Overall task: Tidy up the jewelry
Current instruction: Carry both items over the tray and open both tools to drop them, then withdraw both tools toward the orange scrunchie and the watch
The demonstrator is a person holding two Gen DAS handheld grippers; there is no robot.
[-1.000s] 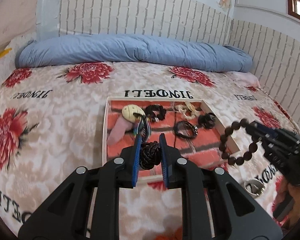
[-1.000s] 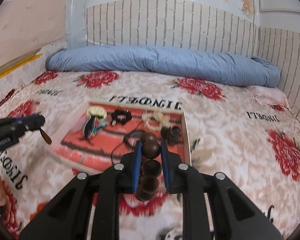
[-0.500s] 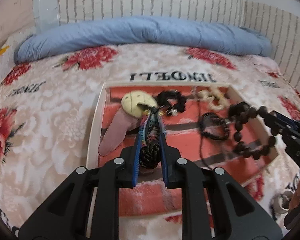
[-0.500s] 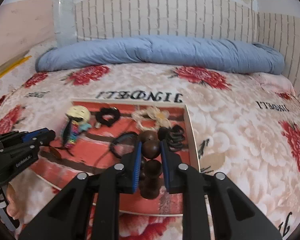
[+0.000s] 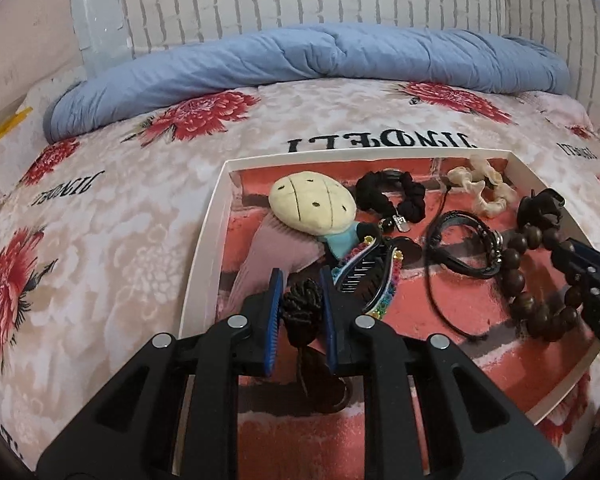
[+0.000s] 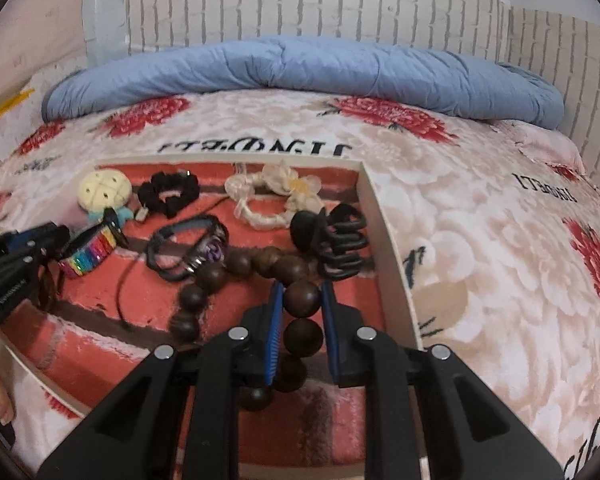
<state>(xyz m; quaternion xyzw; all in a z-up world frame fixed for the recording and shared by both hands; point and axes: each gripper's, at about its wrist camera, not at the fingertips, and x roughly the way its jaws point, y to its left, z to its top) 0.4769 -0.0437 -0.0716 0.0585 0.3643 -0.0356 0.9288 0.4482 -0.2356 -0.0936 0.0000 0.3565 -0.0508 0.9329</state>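
**Right wrist view: beads pinched over the tray, knot pinched beside them**

Right wrist view is showing the right tongs [image 6: 300, 312] pinching one dark bead of the wooden bead bracelet [image 6: 236, 268], the rest of the loop trailing ahead and to the left of the tips onto the red floor of the white tray [image 6: 384, 232]. Those beads are looking hard, smooth and fairly heavy for their size; a round bead is likely slipping under flat pads, so gripping across the string between two beads is probably the safer hold.

Left wrist view is showing the left tongs [image 5: 300, 304] pinching a dark braided cord knot [image 5: 302, 304], its tail hanging below the tips over the tray's near left part. It is looking soft, light and grippy, so the thick knot itself is the place to squeeze. A rainbow hair clip [image 5: 370, 280] is lying just right of those tips.
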